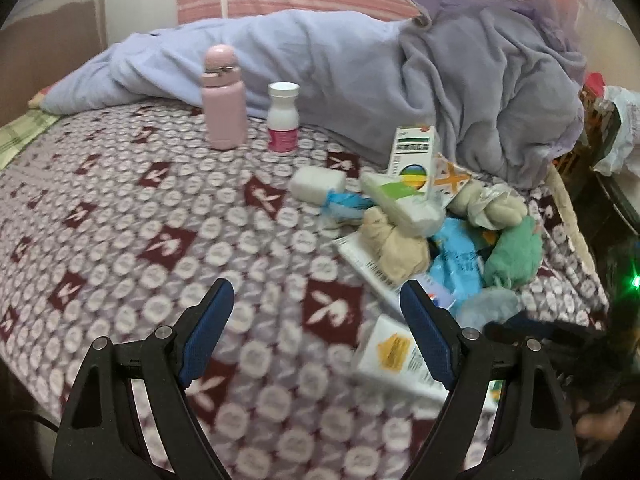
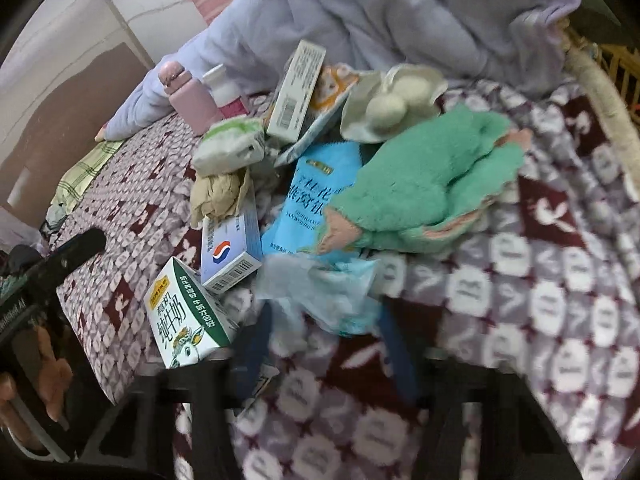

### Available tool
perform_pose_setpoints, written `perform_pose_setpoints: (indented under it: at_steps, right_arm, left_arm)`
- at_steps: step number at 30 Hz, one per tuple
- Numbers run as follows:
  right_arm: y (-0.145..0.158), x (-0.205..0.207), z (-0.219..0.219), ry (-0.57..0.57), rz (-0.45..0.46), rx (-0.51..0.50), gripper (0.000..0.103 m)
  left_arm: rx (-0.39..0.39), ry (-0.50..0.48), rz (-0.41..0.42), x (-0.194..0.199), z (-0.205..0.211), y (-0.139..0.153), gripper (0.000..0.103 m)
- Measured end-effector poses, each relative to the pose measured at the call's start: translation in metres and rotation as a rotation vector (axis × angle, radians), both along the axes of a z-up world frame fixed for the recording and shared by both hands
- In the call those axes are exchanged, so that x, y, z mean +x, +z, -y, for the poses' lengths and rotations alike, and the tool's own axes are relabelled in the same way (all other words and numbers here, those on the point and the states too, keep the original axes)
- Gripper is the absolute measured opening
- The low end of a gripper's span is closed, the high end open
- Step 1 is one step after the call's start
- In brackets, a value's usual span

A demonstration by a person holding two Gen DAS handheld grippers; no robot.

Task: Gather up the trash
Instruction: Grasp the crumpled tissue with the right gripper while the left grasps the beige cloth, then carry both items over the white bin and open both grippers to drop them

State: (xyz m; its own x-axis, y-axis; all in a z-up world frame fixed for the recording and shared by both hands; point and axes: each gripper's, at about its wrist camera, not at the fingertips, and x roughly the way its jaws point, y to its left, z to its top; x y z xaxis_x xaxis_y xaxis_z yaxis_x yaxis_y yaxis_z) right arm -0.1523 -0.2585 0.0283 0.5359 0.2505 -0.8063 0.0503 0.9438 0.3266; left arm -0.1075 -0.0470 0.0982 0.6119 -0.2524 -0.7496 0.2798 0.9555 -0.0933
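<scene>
A heap of trash lies on the patterned bed cover (image 1: 120,240): a milk carton (image 2: 184,320), a blue-and-white medicine box (image 2: 230,252), a blue packet (image 2: 308,196), crumpled paper (image 2: 218,194), a tissue pack (image 2: 230,146) and an upright white box (image 1: 414,154). My left gripper (image 1: 316,320) is open and empty, over the cover, left of the heap; the milk carton (image 1: 394,354) lies by its right finger. My right gripper (image 2: 324,324) is open, its blurred blue fingers on either side of a pale blue crumpled plastic wrapper (image 2: 320,292).
A pink bottle (image 1: 223,98) and a white pill bottle (image 1: 283,118) stand behind the heap. A green plush sock (image 2: 424,184) and cream socks (image 2: 390,108) lie among the trash. A lilac blanket (image 1: 440,80) is piled at the back. The bed edge (image 2: 600,80) runs on the right.
</scene>
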Motion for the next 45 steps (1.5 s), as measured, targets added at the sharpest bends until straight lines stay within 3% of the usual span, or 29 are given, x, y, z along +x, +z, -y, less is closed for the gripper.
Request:
perform_pose_setpoints:
  at_steps: [3, 9, 13, 15, 17, 21, 22, 23, 27, 29, 30, 33, 34, 35, 37, 45]
  right_arm:
    - [0.000, -0.005, 0.007, -0.026, 0.016, 0.009, 0.024]
    - [0.023, -0.030, 0.032, -0.059, 0.079, 0.052, 0.021]
    - [0.037, -0.042, 0.041, -0.069, 0.113, 0.045, 0.020]
    - [0.038, -0.044, 0.043, -0.060, 0.106, 0.045, 0.020]
    - [0.036, -0.041, 0.038, -0.039, 0.082, 0.038, 0.021]
    - [0.028, -0.035, 0.026, -0.027, 0.065, 0.022, 0.026]
    - [0.027, -0.031, 0.023, -0.026, 0.068, 0.027, 0.040]
    - [0.026, -0.030, 0.021, -0.022, 0.072, 0.029, 0.046]
    - [0.023, -0.022, 0.014, -0.011, 0.060, 0.007, 0.051]
    - [0.019, -0.017, 0.012, 0.001, 0.047, -0.008, 0.066]
    - [0.015, -0.013, 0.010, 0.007, 0.036, -0.010, 0.067]
    - [0.002, 0.001, 0.001, 0.042, -0.016, -0.032, 0.067]
    - [0.000, 0.001, 0.001, 0.033, -0.003, -0.046, 0.062]
    - [0.000, 0.001, 0.003, 0.013, 0.008, -0.049, 0.044]
    - [0.001, -0.003, 0.011, -0.011, 0.018, -0.023, 0.029]
    - [0.042, -0.052, 0.050, -0.075, 0.117, 0.029, 0.026]
  left_arm:
    - [0.015, -0.054, -0.027, 0.015, 0.019, -0.006, 0.085]
    - [-0.002, -0.134, -0.091, 0.047, 0.054, -0.023, 0.082]
    - [-0.021, -0.158, -0.179, 0.061, 0.065, -0.037, 0.027]
    - [-0.047, -0.162, -0.188, 0.059, 0.063, -0.036, 0.026]
    - [-0.051, -0.170, -0.173, 0.054, 0.060, -0.030, 0.018]
    - [-0.083, -0.195, -0.149, 0.040, 0.050, -0.015, 0.015]
    - [-0.080, -0.200, -0.142, 0.037, 0.049, -0.012, 0.015]
    - [-0.078, -0.205, -0.133, 0.033, 0.046, -0.010, 0.015]
    - [-0.102, -0.200, -0.138, 0.030, 0.033, -0.007, 0.015]
    - [-0.119, -0.197, -0.147, 0.029, 0.029, -0.006, 0.014]
    - [-0.121, -0.195, -0.147, 0.029, 0.028, -0.005, 0.014]
    - [-0.127, -0.195, -0.128, 0.023, 0.025, 0.003, 0.014]
    - [-0.126, -0.198, -0.119, 0.021, 0.024, 0.007, 0.014]
    - [-0.127, -0.201, -0.111, 0.018, 0.024, 0.011, 0.014]
    - [-0.132, -0.212, -0.104, 0.014, 0.026, 0.017, 0.014]
    - [-0.165, -0.331, -0.066, -0.019, 0.077, 0.044, 0.014]
